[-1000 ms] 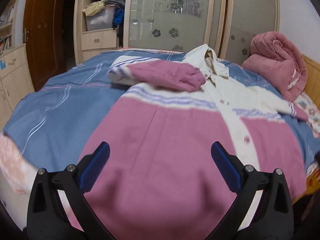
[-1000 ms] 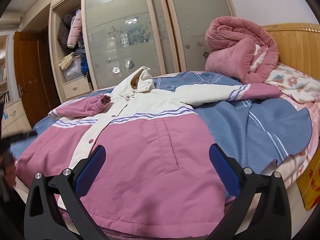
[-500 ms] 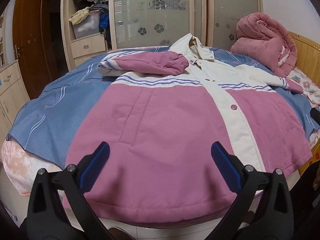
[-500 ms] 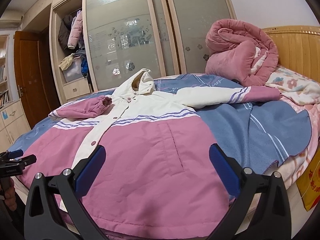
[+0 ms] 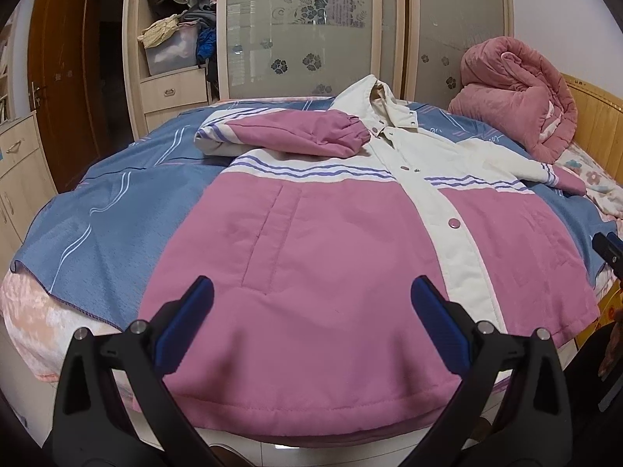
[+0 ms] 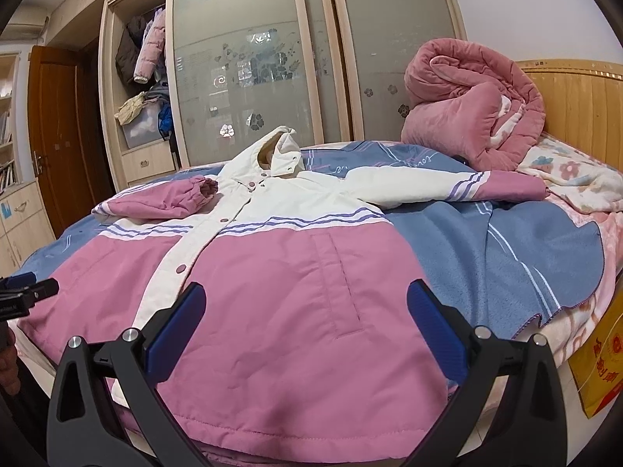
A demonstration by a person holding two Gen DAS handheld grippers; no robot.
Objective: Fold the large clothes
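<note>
jacket (image 5: 331,257) flat, front up, on the bed (image 5: 97,225) | its left-side sleeve (image 5: 296,134) folded over the chest; other sleeve (image 6: 447,186) outstretched, body unfolded | left gripper (image 5: 311,323) and right gripper (image 6: 307,319) released, empty, above the hem

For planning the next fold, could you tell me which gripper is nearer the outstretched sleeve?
Right. The right gripper hovers at the hem on the outstretched sleeve's side; the left gripper is at the opposite hem corner.
</note>
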